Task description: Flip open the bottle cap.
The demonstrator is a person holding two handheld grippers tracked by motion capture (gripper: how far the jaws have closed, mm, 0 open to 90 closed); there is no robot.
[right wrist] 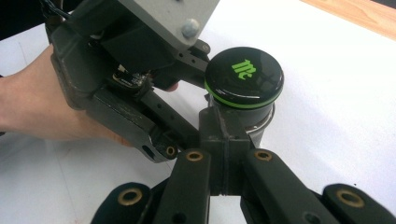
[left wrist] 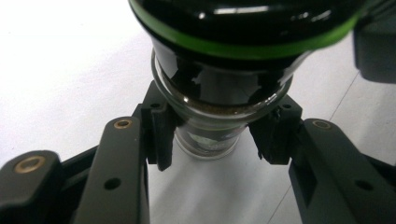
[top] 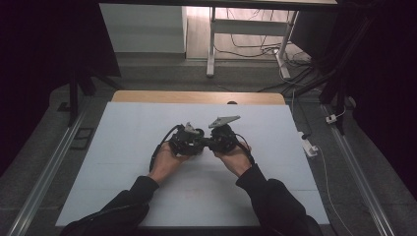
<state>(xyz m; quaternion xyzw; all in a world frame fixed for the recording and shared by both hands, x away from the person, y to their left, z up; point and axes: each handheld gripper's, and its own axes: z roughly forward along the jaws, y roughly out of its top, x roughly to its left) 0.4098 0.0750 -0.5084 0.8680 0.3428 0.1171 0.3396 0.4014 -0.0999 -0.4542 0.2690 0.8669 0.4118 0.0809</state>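
**Figure.** Two-handed handling of a glass spice jar (left wrist: 210, 126) at the middle of the white table (top: 123, 196).

Your left gripper (left wrist: 210, 140) has its jaws closed on the jar's clear glass body, one pad on each side, just below the black cap (right wrist: 244, 77) with its green ring and green logo. The grip is already made. The cap is still seated on the jar, so whatever you mean to do with it (opening looks the likeliest) is not yet done.

Your right gripper (right wrist: 219, 135) has its jaws shut pad against pad with nothing between them. In the right gripper view their tips lie just in front of the jar, below the cap's rim; you cannot tell from here whether they touch it. To work the cap, that gripper would first have to open and close around it.

In the right gripper view the jar stands nearly upright over the table with its cap uppermost, so the long axis runs bottom to cap. Whether its base rests on the table or is held just above it cannot be told. In the high view your two hands (top: 169, 155) meet over the table's centre.
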